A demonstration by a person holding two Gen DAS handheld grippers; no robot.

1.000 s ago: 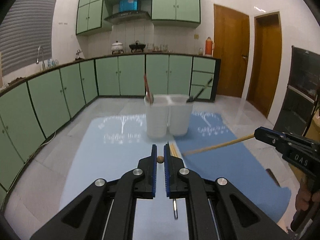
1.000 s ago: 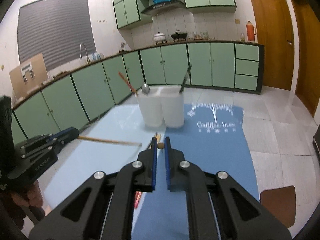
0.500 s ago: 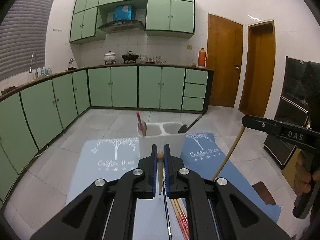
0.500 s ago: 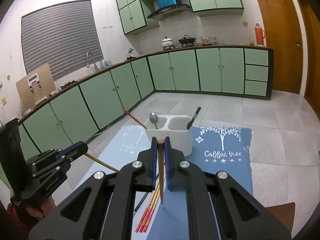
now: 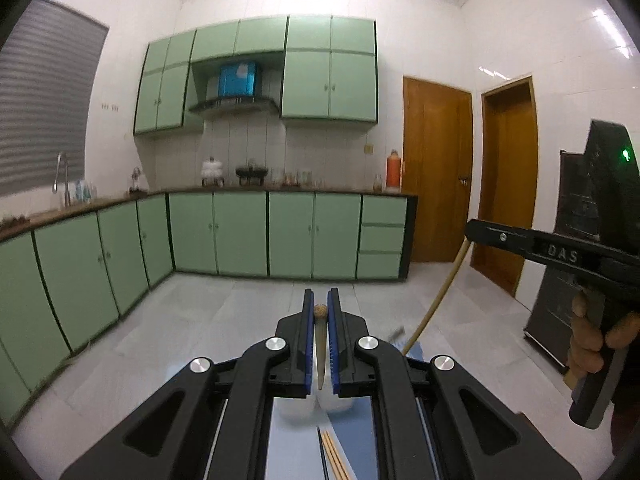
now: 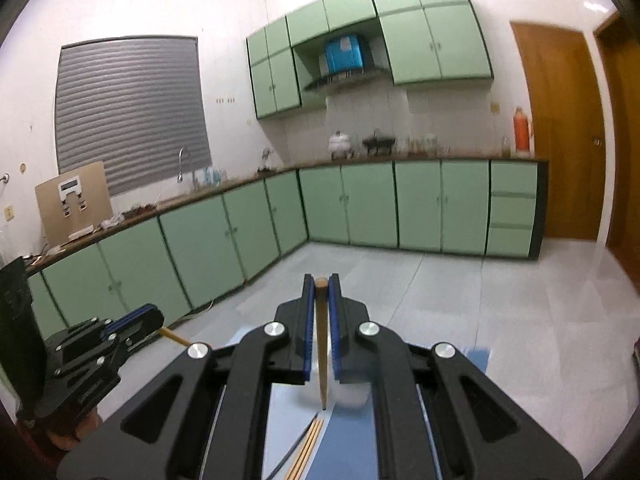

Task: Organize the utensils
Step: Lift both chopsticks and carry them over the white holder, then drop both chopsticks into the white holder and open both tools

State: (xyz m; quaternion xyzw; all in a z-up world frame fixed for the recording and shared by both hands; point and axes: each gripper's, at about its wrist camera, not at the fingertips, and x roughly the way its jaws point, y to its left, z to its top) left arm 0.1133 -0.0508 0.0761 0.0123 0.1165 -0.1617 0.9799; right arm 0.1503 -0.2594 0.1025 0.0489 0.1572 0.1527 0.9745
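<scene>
My left gripper (image 5: 320,309) is shut on a wooden chopstick (image 5: 320,344) that hangs point down between its blue pads. My right gripper (image 6: 321,283) is shut on a second wooden chopstick (image 6: 321,360), also point down. Both are raised above the white two-part utensil holder (image 6: 352,394), which shows only partly behind the jaws; it also shows in the left wrist view (image 5: 320,402). The right gripper's chopstick (image 5: 436,296) shows at the right of the left wrist view. Loose chopsticks (image 6: 306,450) lie on the blue mat (image 6: 344,444).
Green base cabinets (image 6: 416,204) run along the far and left walls with a cluttered counter. Wooden doors (image 5: 438,172) stand at the right. The other gripper and hand show at the left edge of the right wrist view (image 6: 84,356). Pale floor tiles lie beyond the table.
Both grippers have risen and tilted up with their chopsticks, which now hang vertically. The utensil holder has dropped from mid-frame to behind the jaws.
</scene>
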